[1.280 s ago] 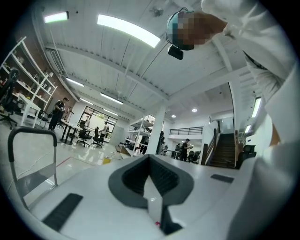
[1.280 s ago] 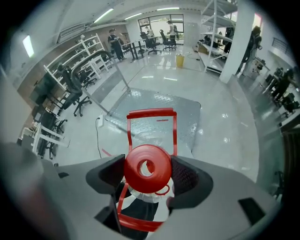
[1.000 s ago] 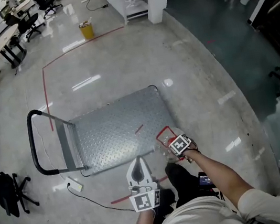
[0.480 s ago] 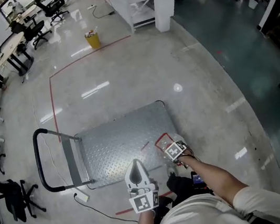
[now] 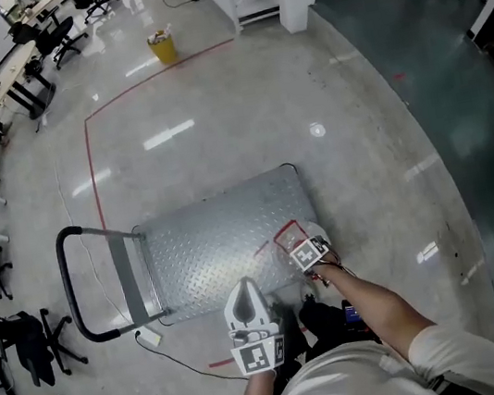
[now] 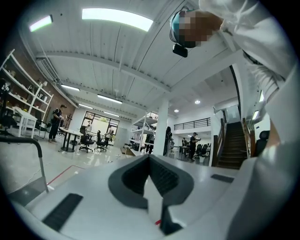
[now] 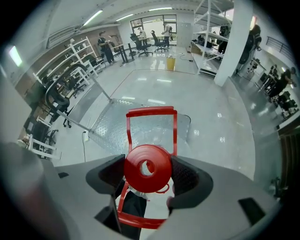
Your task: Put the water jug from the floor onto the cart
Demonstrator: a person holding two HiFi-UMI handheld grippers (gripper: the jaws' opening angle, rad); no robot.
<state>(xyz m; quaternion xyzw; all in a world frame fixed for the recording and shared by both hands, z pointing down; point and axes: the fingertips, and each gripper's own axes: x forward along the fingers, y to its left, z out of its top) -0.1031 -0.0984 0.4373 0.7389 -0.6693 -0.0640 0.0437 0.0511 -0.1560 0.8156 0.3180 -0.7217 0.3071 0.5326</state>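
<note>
**Jug at the cart's near right corner, not yet released**

At the left of the head view stood the cart (image 5: 208, 245), its handle (image 5: 68, 278) at the left end and its metal deck bare. Below its near edge, the left hand-held gripper (image 5: 243, 291) hung over the floor (image 5: 216, 122) with its jaws together and nothing between them.

To the right of it, the water jug (image 5: 293, 234) was at the near right corner of the deck. The right hand-held gripper (image 5: 300, 242) was clamped on it from above. By my judgement the lift from the floor was done, and what remained was to settle the jug fully on the deck and open the jaws. I could not tell whether its bottom already rested on the deck or hung just above it.

The head view alone showed where the jug stood against the cart's corner. The left gripper view showed only the closed jaws of the left hand-held gripper (image 6: 150, 161), the ceiling and the hall. The right gripper view alone showed the grip. There the jaws of the right hand-held gripper (image 7: 147, 171) pressed on both sides of the jug's red cap (image 7: 146, 168), and part of the deck was visible through the red handle frame (image 7: 151, 112).
</note>
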